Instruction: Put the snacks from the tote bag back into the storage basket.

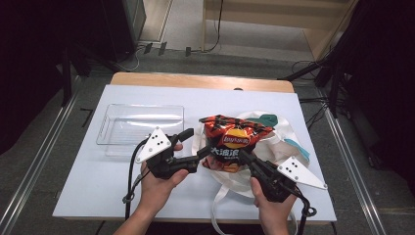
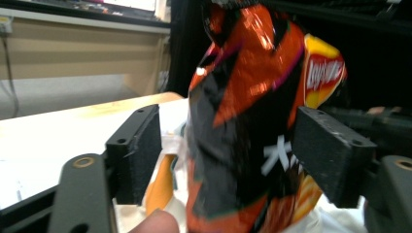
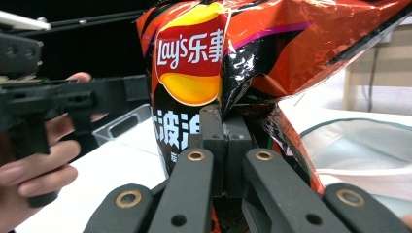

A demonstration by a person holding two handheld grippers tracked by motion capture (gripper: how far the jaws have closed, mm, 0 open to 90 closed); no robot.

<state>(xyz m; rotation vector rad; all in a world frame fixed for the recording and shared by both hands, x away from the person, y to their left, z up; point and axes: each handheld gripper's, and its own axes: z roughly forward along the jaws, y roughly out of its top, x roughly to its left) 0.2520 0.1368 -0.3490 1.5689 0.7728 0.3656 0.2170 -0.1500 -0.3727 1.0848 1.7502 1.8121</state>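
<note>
In the high view, a red-and-black chip bag (image 1: pixel 230 139) stands at the centre of the frame, lifted over a white tote bag (image 1: pixel 274 142) that lies crumpled on the white table (image 1: pixel 88 186); a clear plastic tray (image 1: pixel 139 125) sits empty to the left of centre, which suggests, as a guess, that the bag is coming out of the tote toward it. The left gripper (image 1: pixel 200 154) reaches in from the lower left and the right gripper (image 1: pixel 243 156) from the lower right, both meeting the bag's lower part. In the left gripper view, the chip bag (image 2: pixel 243 121) rises through the middle of the frame between the two black jaws, which stand wide apart: the right-hand pad (image 2: pixel 330 153) seems to touch the foil while the left-hand pad (image 2: pixel 138 150) is clear of it, so this gripper looks to be steadying or about to close, not holding. In the right gripper view, the jaws are pressed together at frame centre, pinching a fold of the chip bag (image 3: pixel 189 63), likely to carry its weight; the person's other hand (image 3: pixel 39 160) shows at the left edge.
</note>
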